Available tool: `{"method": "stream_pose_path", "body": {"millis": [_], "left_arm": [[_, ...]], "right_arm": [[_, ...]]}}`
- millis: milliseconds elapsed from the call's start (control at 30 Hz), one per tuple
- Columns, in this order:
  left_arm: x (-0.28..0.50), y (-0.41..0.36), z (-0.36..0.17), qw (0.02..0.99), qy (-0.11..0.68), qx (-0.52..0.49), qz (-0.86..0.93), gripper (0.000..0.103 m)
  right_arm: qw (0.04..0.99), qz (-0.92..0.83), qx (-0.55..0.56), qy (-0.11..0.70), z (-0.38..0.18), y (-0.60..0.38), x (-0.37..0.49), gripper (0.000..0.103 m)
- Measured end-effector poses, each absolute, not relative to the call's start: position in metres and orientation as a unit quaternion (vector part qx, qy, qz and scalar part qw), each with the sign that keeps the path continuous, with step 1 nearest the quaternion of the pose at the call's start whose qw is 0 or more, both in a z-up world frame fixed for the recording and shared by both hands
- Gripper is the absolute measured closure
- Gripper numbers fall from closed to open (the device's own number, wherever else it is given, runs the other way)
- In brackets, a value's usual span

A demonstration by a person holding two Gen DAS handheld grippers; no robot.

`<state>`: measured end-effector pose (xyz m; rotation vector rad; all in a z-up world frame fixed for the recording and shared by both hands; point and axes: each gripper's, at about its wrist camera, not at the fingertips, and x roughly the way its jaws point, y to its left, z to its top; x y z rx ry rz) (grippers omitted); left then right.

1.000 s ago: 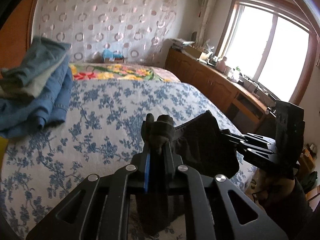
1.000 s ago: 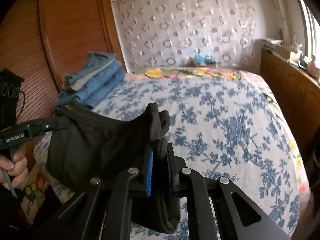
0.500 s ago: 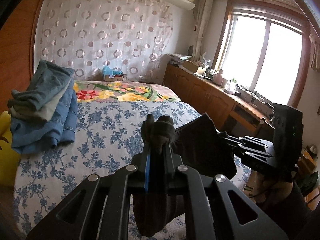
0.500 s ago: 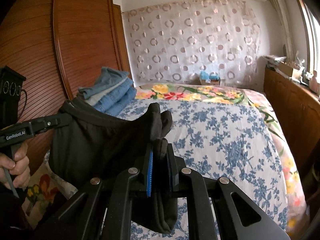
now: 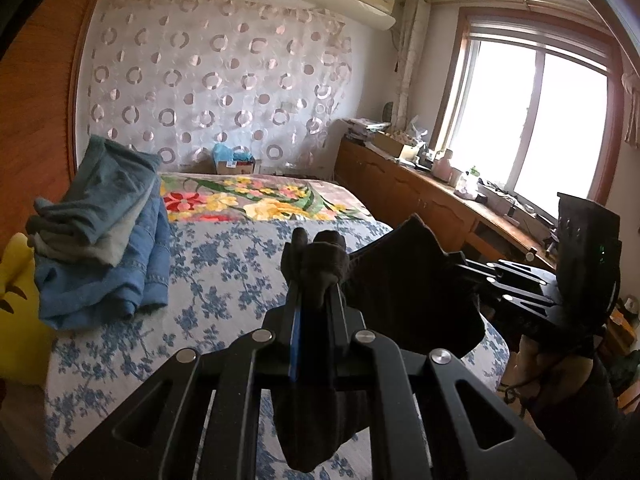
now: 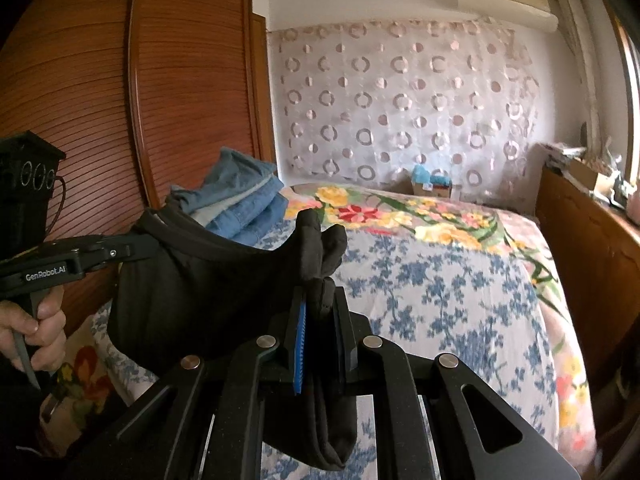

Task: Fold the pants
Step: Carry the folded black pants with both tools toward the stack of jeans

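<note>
Above the bed (image 5: 224, 264), near its foot, the black pants (image 5: 404, 280) hang in the air between two claws. The left claw (image 5: 316, 280) is squeezed tight on one bunched bit of the pants. The right claw (image 6: 320, 300) is squeezed tight on another bit. A pile of blue clothes (image 5: 100, 232) sits on the bed's left side, by the brown wardrobe (image 6: 160, 100). A hand (image 6: 36, 328) holds the left claw's handle.

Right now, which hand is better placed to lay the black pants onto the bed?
Neither clearly: the left gripper and right gripper both pinch the black pants, hanging between them above the bed.
</note>
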<state>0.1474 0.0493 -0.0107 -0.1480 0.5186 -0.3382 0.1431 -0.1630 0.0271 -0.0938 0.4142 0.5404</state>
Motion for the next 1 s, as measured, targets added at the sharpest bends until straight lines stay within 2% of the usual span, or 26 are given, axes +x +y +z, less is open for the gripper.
{"method": "stream_pose_path", "body": {"millis": [1000], "left_arm": [[0.216, 0.107, 0.016, 0.966, 0.230, -0.066, -0.101, 0.092]], "right_arm": [[0.925, 0.320, -0.117, 0.166, 0.056, -0.121, 0.262, 0.092]]}}
